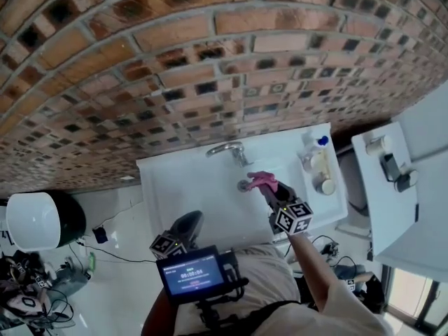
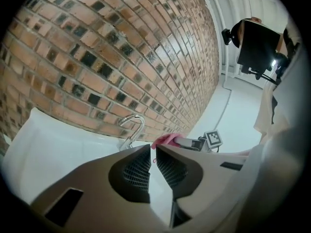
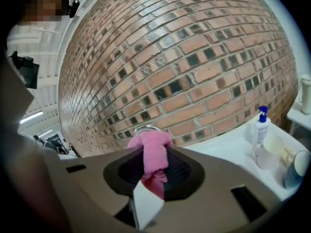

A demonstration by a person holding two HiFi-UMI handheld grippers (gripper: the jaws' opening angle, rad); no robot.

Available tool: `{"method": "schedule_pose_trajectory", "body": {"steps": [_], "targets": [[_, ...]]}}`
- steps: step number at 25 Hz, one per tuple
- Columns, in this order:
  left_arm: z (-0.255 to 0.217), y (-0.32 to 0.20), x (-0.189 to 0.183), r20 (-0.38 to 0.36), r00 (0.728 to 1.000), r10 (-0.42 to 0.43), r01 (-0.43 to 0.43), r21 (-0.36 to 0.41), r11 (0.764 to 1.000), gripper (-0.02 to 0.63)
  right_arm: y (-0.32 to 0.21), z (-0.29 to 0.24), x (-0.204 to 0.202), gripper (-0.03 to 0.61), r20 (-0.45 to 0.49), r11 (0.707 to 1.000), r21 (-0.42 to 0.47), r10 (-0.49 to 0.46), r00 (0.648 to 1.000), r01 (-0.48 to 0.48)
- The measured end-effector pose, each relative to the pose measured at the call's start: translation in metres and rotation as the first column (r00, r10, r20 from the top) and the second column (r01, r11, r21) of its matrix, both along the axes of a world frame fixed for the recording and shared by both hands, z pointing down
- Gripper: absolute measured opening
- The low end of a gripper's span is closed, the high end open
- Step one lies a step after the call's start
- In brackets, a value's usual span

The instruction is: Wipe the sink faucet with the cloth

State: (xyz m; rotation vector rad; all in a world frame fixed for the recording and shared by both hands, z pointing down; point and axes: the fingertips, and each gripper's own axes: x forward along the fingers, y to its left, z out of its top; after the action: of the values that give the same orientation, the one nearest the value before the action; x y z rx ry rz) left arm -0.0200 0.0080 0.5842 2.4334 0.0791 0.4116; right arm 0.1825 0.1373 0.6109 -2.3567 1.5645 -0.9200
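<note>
A chrome faucet (image 1: 227, 150) stands at the back of the white sink (image 1: 182, 187), below the brick wall. My right gripper (image 1: 268, 190) is shut on a pink cloth (image 1: 260, 180) and holds it over the basin, just right of and in front of the faucet. In the right gripper view the cloth (image 3: 154, 155) bunches out between the jaws of the right gripper (image 3: 155, 171), and the faucet's curved top (image 3: 146, 128) peeks out right behind it. My left gripper (image 1: 186, 227) hovers at the sink's near edge, shut and empty. The left gripper view shows the left gripper (image 2: 152, 149), the faucet (image 2: 133, 125) and the cloth (image 2: 166, 140) ahead.
A spray bottle (image 3: 261, 125) and several containers (image 1: 320, 173) crowd the sink's right ledge. A white counter (image 1: 402, 219) with small items lies further right. A white and black bin (image 1: 38, 219) and cables sit on the floor at left. A screen device (image 1: 192, 271) hangs at the person's chest.
</note>
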Motion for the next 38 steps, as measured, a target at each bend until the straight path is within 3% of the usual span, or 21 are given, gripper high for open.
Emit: {"method": "schedule_pose_trajectory", "body": {"steps": [13, 18, 29, 38], "targets": [[0.03, 0.017, -0.005, 0.068, 0.997, -0.046, 0.051, -0.075, 0.996, 0.02, -0.018, 0.061, 0.033, 0.101, -0.013, 0.996, -0.08, -0.04, 0.999, 0.039], [0.031, 0.021, 0.004, 0.052, 0.998, -0.035, 0.041, -0.127, 0.991, 0.006, -0.029, 0.085, 0.044, 0.101, -0.02, 0.992, -0.117, -0.048, 0.999, 0.045], [0.037, 0.029, 0.009, 0.081, 0.997, -0.019, 0.028, -0.109, 0.994, 0.006, -0.044, 0.135, 0.061, 0.101, -0.001, 0.982, -0.186, -0.041, 0.999, 0.04], [0.049, 0.018, 0.015, 0.091, 0.995, -0.037, 0.047, -0.114, 0.992, 0.006, -0.046, 0.134, 0.057, 0.101, -0.007, 0.98, -0.197, -0.029, 1.0, 0.027]]}}
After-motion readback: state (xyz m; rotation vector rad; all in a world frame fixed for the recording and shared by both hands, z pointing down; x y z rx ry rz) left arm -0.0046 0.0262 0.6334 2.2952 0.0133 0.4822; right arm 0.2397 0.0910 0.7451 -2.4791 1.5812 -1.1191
